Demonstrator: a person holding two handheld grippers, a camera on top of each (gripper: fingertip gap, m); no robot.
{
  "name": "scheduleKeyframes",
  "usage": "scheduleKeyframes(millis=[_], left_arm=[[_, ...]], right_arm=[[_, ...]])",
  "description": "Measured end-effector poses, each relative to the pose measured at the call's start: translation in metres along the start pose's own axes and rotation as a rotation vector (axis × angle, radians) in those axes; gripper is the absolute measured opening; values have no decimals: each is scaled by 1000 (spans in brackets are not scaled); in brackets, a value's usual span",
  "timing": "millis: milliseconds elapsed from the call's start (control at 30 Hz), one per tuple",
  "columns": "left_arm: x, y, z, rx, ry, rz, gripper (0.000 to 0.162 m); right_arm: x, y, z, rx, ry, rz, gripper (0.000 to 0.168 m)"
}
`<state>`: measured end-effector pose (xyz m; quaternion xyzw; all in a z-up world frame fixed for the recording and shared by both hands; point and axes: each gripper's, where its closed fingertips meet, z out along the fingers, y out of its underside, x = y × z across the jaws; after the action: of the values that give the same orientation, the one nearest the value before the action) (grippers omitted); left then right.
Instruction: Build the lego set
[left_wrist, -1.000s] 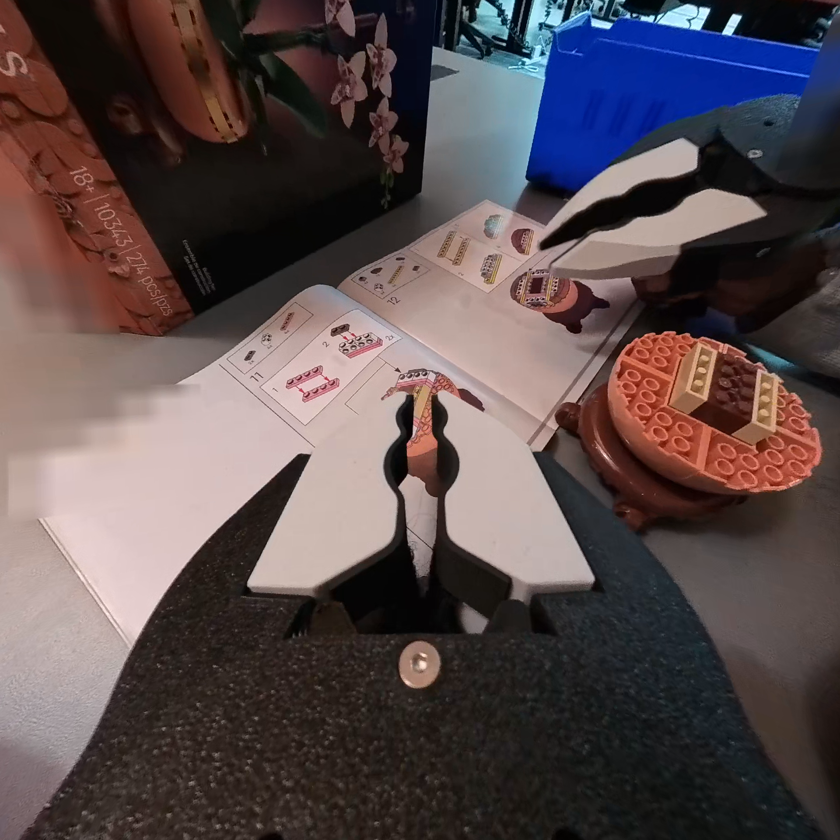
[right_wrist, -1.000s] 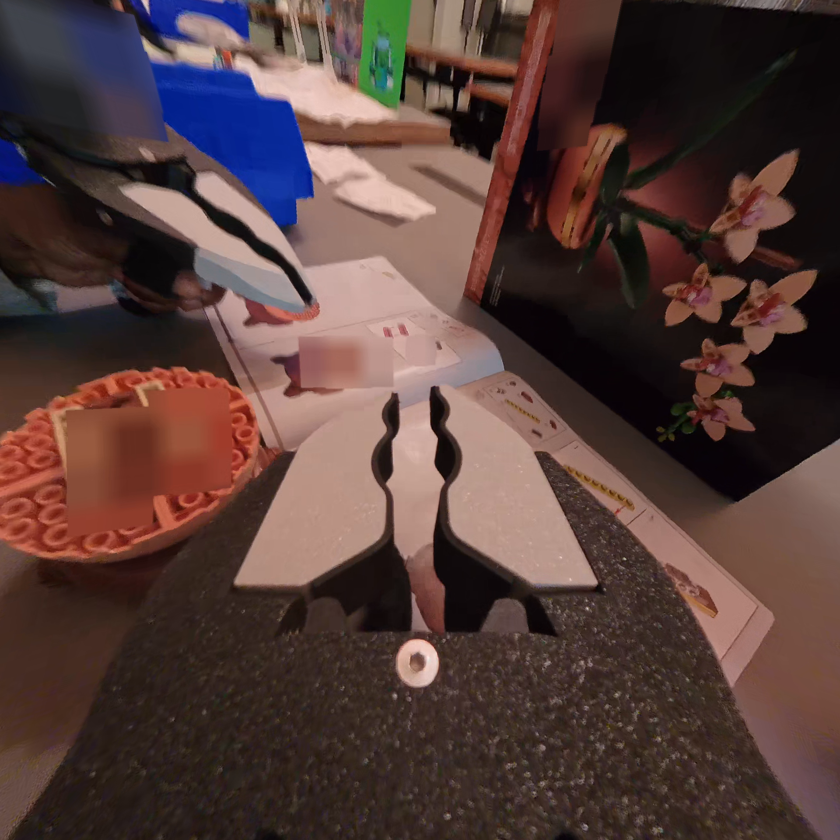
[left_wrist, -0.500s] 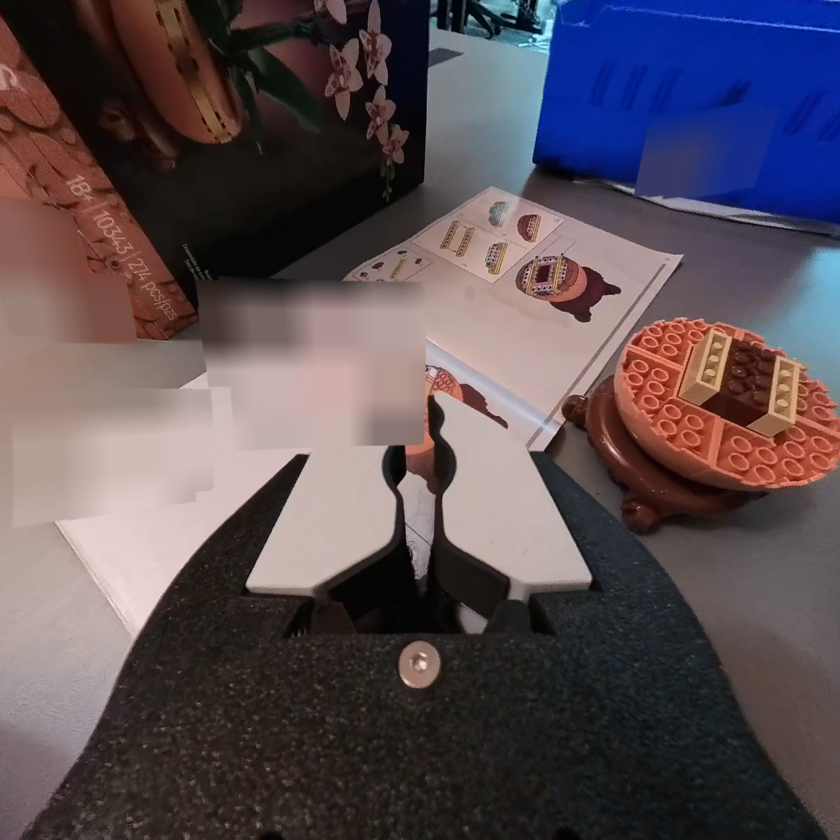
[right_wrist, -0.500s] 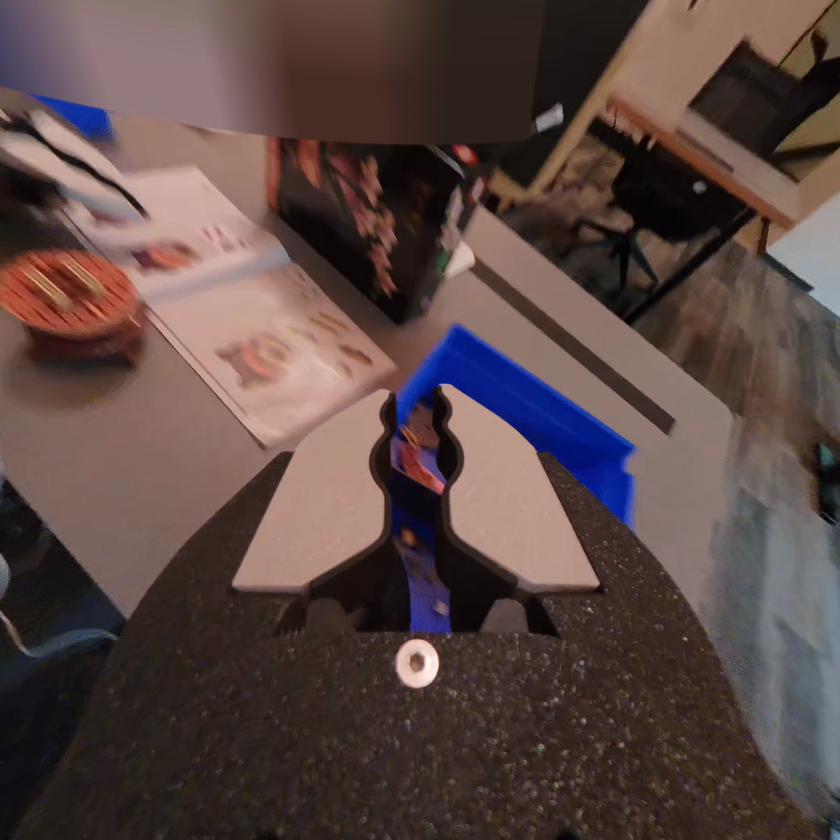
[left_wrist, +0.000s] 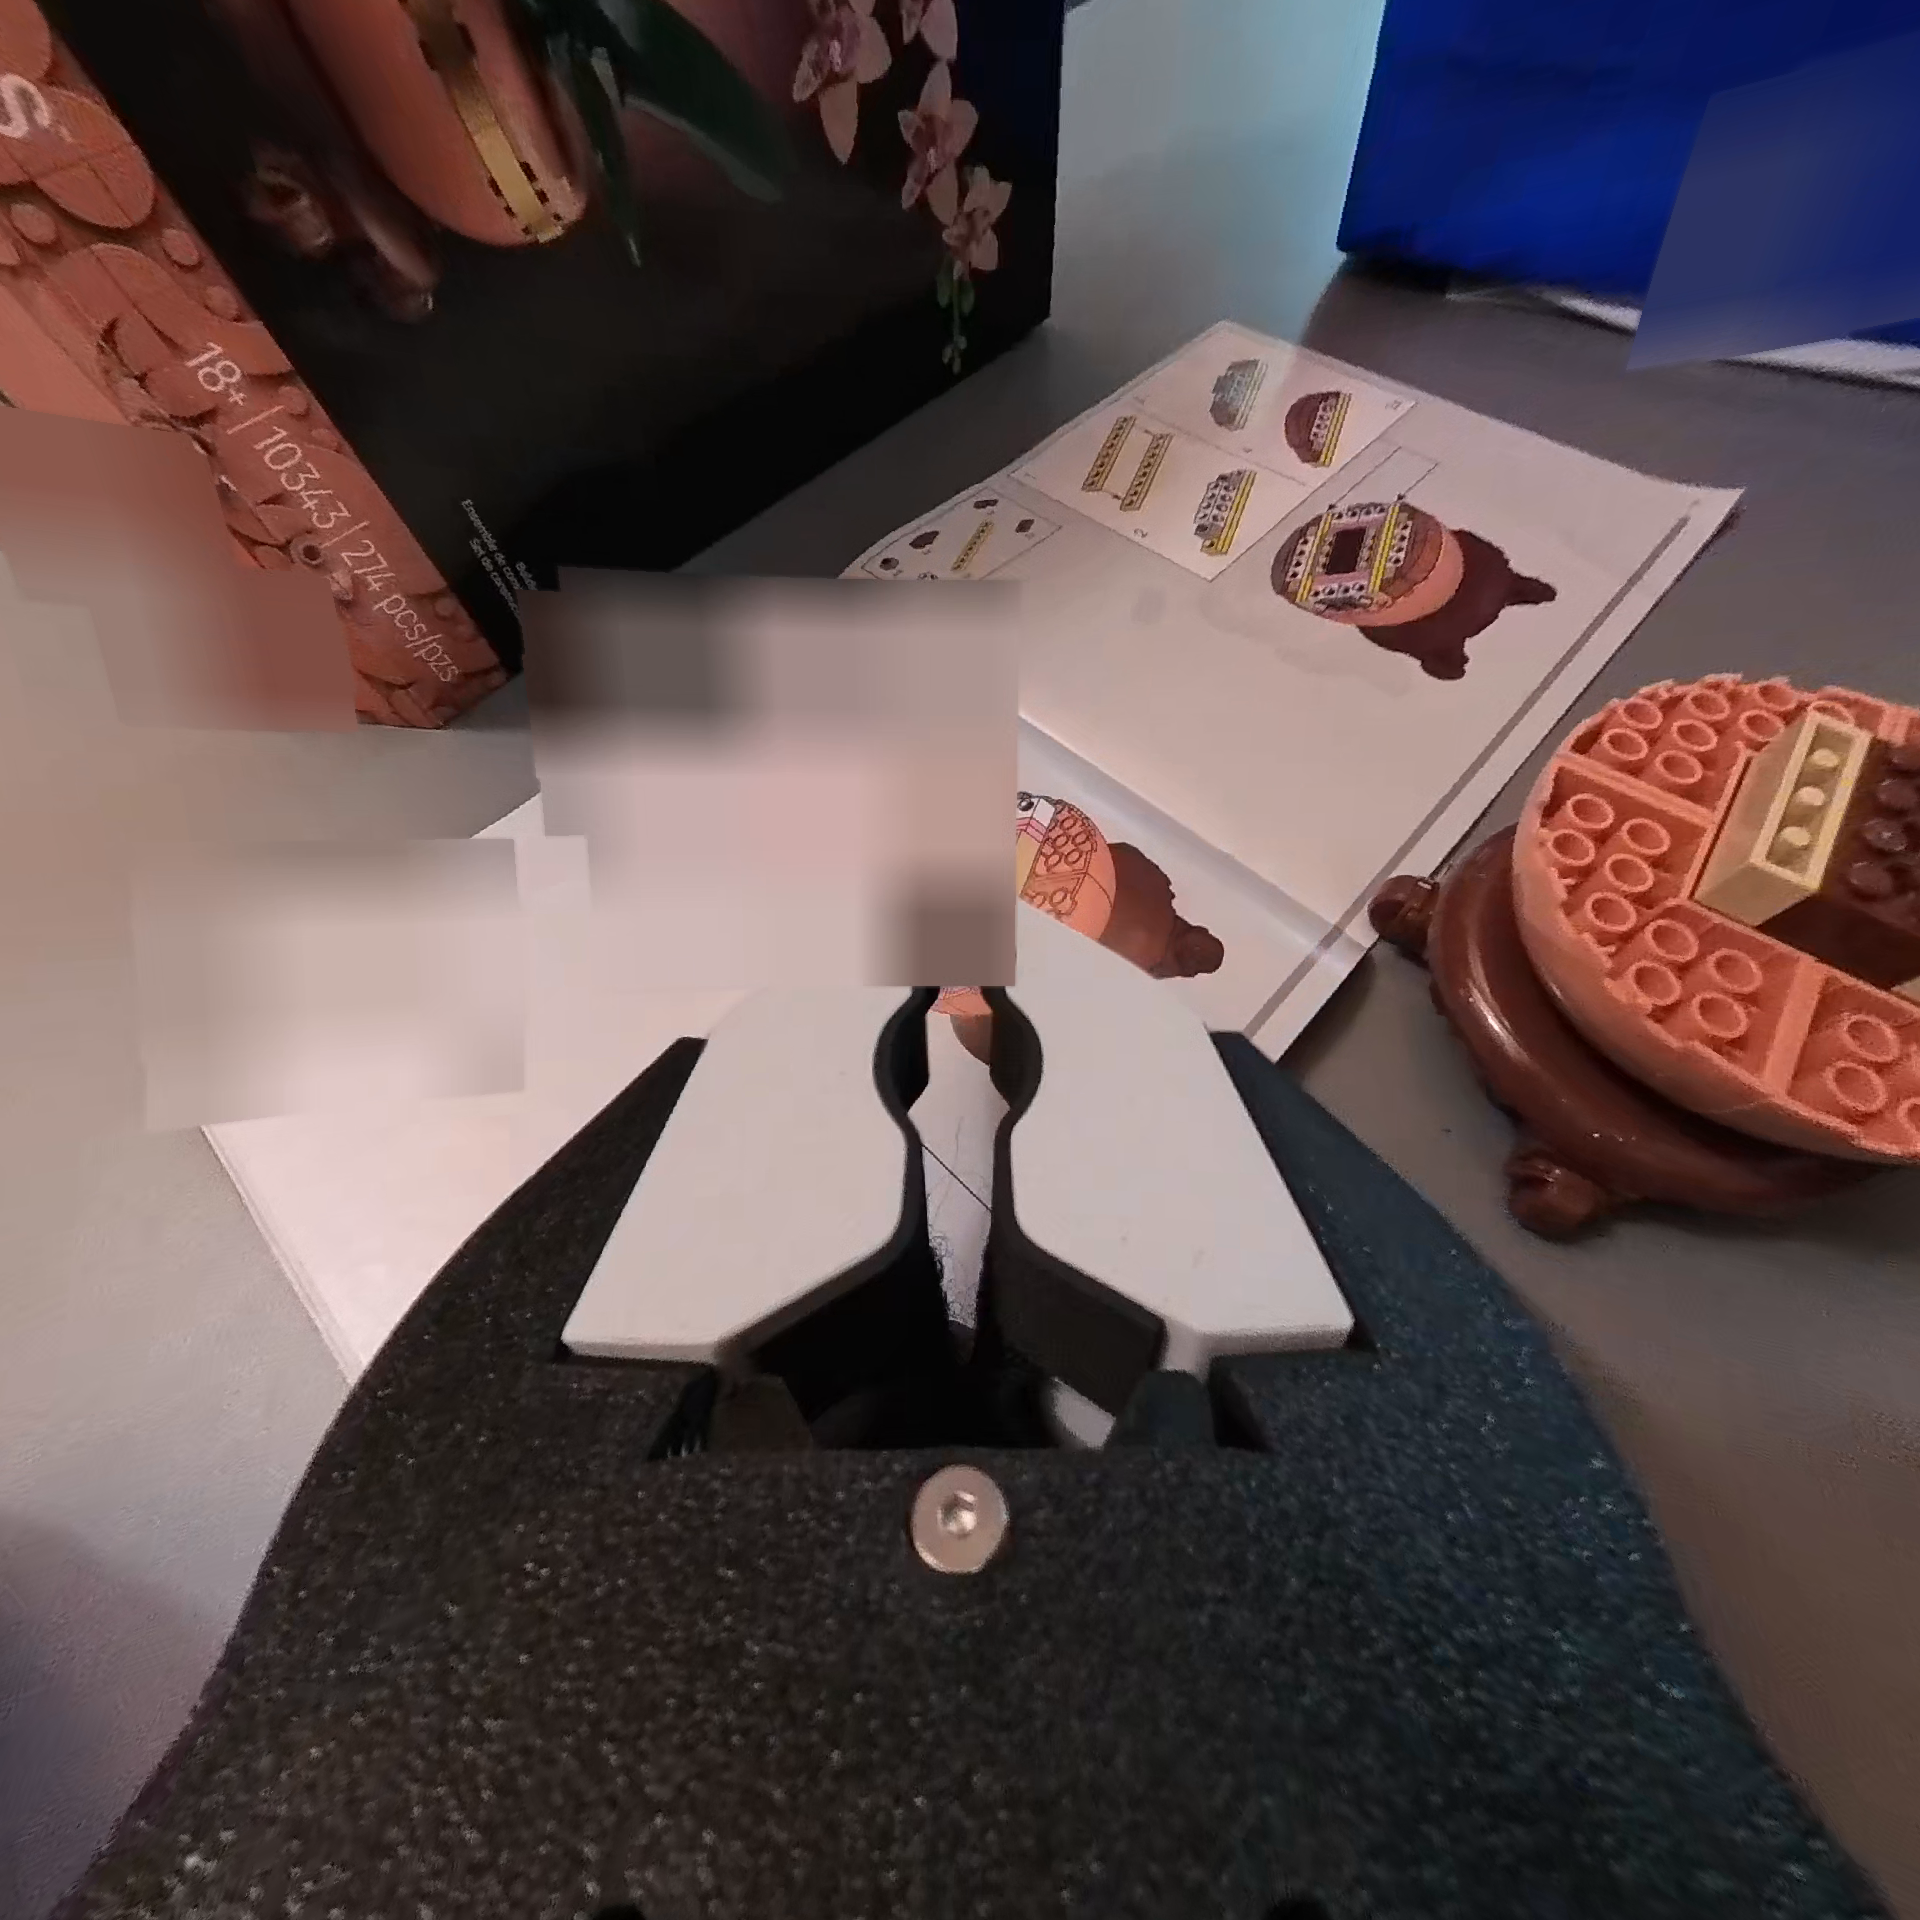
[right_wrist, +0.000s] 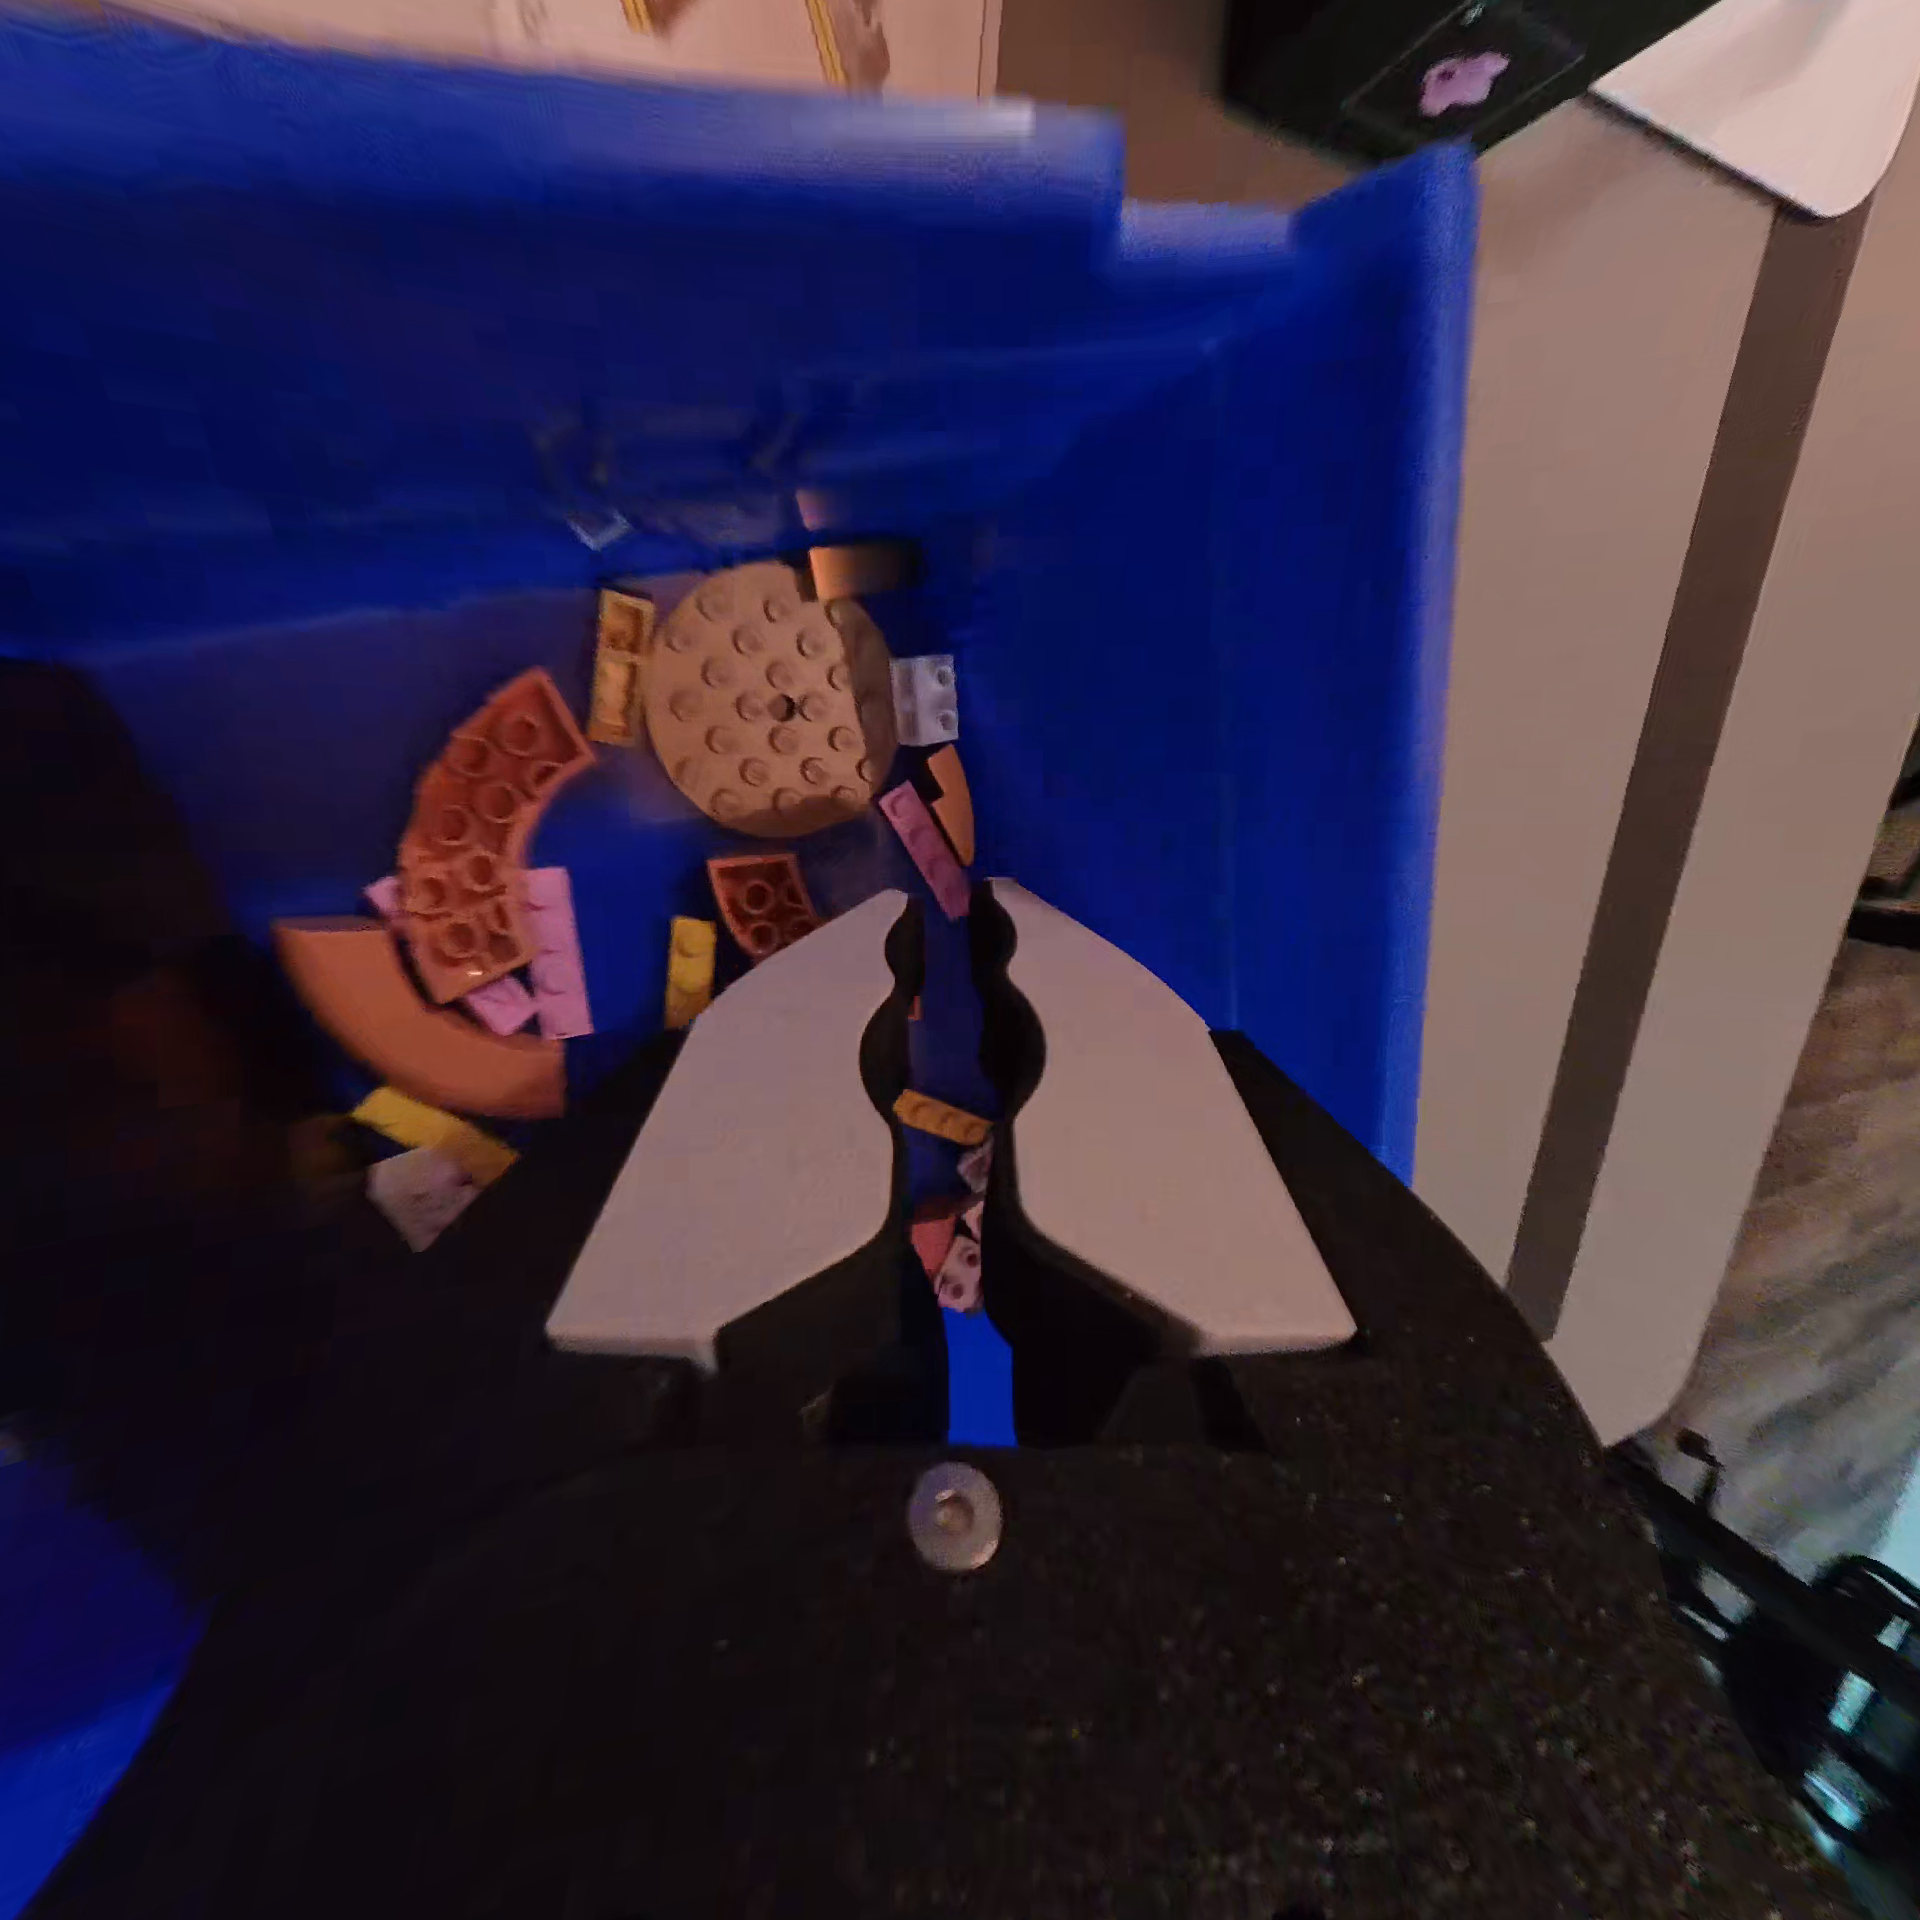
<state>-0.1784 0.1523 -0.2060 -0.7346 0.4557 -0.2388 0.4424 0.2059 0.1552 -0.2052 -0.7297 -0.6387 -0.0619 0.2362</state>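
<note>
1. The step in hand looked like fetching the next piece: the right claw (right_wrist: 948, 904) hung over the blue bin (right_wrist: 1340, 644) of loose bricks, its tips a narrow gap apart and holding nothing
2. The left claw (left_wrist: 958, 1003) hovered over the open instruction booklet (left_wrist: 1195, 748), tips nearly together, empty
3. The partly built pot base (left_wrist: 1704, 977) sat on the tabletop (left_wrist: 1621, 1382) just beside the booklet's right edge
4. Next, the right claw would probably need to spread and descend onto one piece, perhaps the round tan plate (right_wrist: 769, 707)
5. Bin walls stood close on the far and right sides; pieces overlapped, leaving little room
</note>
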Motion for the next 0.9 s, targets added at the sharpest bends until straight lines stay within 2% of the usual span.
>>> scheduleKeyframes(millis=[167,233,300,433,500,567,667,733,800,900], left_arm=[[5,5,3,-41,23,25,6],[5,5,4,-42,27,18,6],[4,5,4,-42,29,8,6],[3,5,4,-45,26,1,6],[4,5,4,-44,27,8,6],[4,4,3,-37,27,14,6],[4,3,2,-28,26,17,6],[5,4,2,-30,29,16,6],[5,4,3,-32,35,17,6],[6,4,3,-33,42,14,5]], right_arm=[[-11,9,21,-52,-87,27,9],[-25,10,20,-44,-178,50,2],[-34,8,12,-11,-261,87,5],[-11,1,11,82,-139,86,12],[-6,2,17,53,-113,77,17],[-10,8,25,-5,-142,83,14],[-11,8,26,-3,-163,150,12],[-26,11,21,-23,-290,206,6],[-31,15,15,-53,-341,226,14],[-14,10,16,11,-213,174,16]])
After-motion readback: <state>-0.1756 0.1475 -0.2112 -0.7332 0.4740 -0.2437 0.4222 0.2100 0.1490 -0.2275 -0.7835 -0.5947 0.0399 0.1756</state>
